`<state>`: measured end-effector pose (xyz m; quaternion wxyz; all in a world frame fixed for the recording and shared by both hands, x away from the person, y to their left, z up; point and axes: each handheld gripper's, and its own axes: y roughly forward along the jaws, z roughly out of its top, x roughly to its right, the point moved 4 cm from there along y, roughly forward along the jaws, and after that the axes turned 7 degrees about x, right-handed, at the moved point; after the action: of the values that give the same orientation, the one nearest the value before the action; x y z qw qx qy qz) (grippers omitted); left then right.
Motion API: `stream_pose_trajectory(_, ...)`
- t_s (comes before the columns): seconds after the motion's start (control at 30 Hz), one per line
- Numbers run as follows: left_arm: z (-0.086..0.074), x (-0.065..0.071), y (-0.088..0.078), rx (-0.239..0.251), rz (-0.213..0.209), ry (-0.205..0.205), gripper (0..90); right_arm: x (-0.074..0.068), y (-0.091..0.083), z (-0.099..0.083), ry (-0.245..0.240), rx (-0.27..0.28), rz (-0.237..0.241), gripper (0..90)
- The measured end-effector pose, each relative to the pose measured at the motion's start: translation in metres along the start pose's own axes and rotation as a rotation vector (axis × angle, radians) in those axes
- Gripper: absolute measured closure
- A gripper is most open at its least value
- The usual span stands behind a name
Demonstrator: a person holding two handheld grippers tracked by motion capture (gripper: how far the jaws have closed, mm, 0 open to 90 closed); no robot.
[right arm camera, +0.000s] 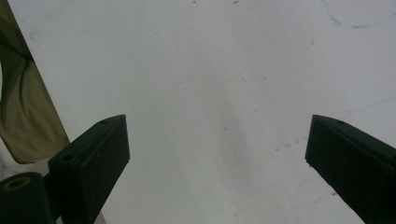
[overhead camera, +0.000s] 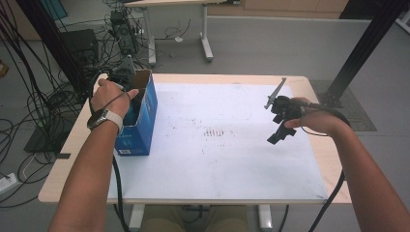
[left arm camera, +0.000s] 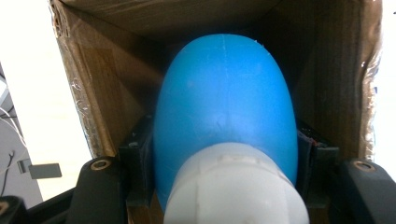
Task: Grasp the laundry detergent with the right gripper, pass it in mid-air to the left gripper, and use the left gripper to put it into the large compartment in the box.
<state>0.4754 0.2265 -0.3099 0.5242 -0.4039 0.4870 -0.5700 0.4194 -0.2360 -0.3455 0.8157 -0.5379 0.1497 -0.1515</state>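
The left claw (left arm camera: pixel 224 186) is closed on a blue bottle (left arm camera: pixel 224 102) with a white cap (left arm camera: pixel 236 186): in the left gripper view its two black jaws press against either side of the bottle's lower body, with the cap nearest the camera and the rounded blue end pointing deeper into the box. The bottle sits inside a cardboard box (left arm camera: pixel 93 93), brown on its inner walls, which rise around the bottle on all sides. In the high view the same box (overhead camera: pixel 140 121) shows a blue outside and an open top, standing at the left edge of the white sheet (overhead camera: pixel 222 145) that covers most of the counter (overhead camera: pixel 72 159); the left hand (overhead camera: pixel 110 96), with a watch (overhead camera: pixel 104 117) on its wrist, reaches down into the box's opening, and the left claw itself is hidden within it. Well apart from the box, toward the far right side of the sheet, the right hand (overhead camera: pixel 314 121) holds the right claw (overhead camera: pixel 280 133) above the sheet. In the right gripper view that right claw (right arm camera: pixel 217 149) stands wide, its jaws far apart with nothing between them, only the bare sheet (right arm camera: pixel 210 70) marked with faint scuffs and a thin blue line near one corner. A cable (overhead camera: pixel 333 193) trails from the right gripper down past the near edge of the counter. Beyond the box, off the counter's far left, tangled black cables (overhead camera: pixel 29 96) lie on the grey floor (overhead camera: pixel 270 48).
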Motion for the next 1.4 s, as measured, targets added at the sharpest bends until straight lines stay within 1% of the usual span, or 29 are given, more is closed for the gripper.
stream_pose_trajectory(0.9, 0.0, -0.0005, 0.0, -0.001, -0.003, 0.003, 37.4, -0.0001, -0.0001, -0.0016, 0.003, -0.001, 0.0, 6.3)
stream_pose_trajectory(1.2, 0.0, -0.001, 0.0004, 0.006, -0.006, 0.003, 37.3, -0.0005, -0.0006, -0.0011, 0.001, -0.002, 0.001, 6.3)
stream_pose_trajectory(1.4, 0.0011, -0.0009, 0.0009, 0.013, -0.01, 0.01, 37.2, -0.0015, 0.0006, -0.0003, -0.002, -0.005, 0.002, 6.3)
